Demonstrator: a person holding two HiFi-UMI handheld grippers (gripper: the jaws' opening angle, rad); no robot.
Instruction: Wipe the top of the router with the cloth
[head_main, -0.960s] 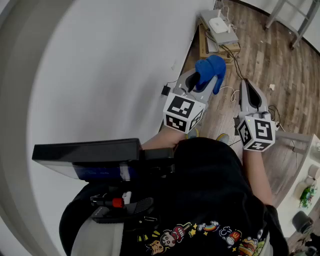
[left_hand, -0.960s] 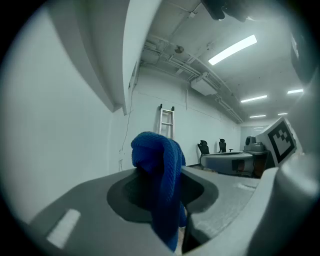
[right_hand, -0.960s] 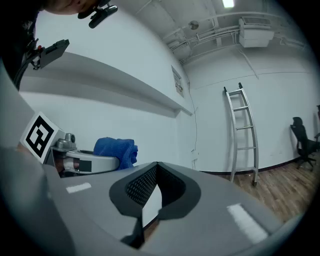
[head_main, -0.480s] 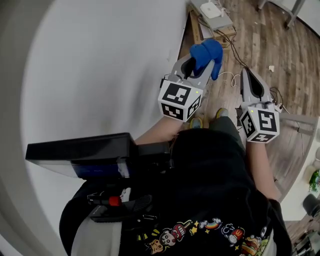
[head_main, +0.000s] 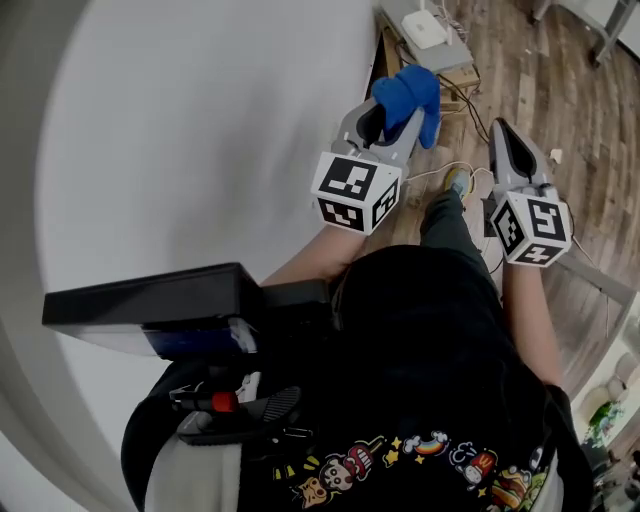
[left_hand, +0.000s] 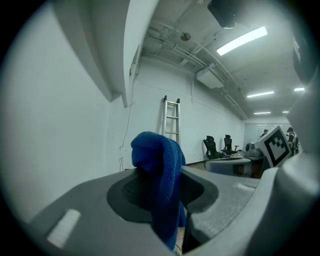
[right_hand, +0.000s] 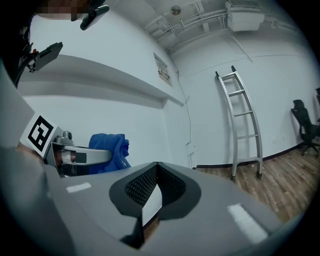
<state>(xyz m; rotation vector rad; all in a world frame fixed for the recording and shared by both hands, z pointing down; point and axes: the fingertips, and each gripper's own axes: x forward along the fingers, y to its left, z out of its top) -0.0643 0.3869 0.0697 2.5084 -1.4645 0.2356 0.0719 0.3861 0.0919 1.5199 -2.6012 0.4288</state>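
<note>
The router (head_main: 424, 28) is a small white box up at the far end of the head view. It sits on a grey slab (head_main: 452, 52) on top of a low wooden stand (head_main: 390, 55) right against the white wall (head_main: 200, 150), and nothing is touching its top. Cables (head_main: 470, 100) trail off it across the wood floor (head_main: 560, 90).

The cloth (head_main: 408, 92) is blue and bunched up. It's pinched in the left gripper (head_main: 398, 118), up in the air and short of the router. In the left gripper view the jaws are clamped on the cloth (left_hand: 157, 165), which pokes up above the left gripper (left_hand: 160, 192) and hangs down below the pinch too.

The right gripper (head_main: 503, 132) is just beside the left one, level with it. Its jaws are pressed together at the tips with nothing between them, which is easy to see in the right gripper view (right_hand: 156, 167). That same view catches the blue cloth (right_hand: 110, 149) off to the side.

Further out, a ladder (left_hand: 171, 120) leans on the wall, with a couple of office chairs (left_hand: 216, 147) past it.
</note>
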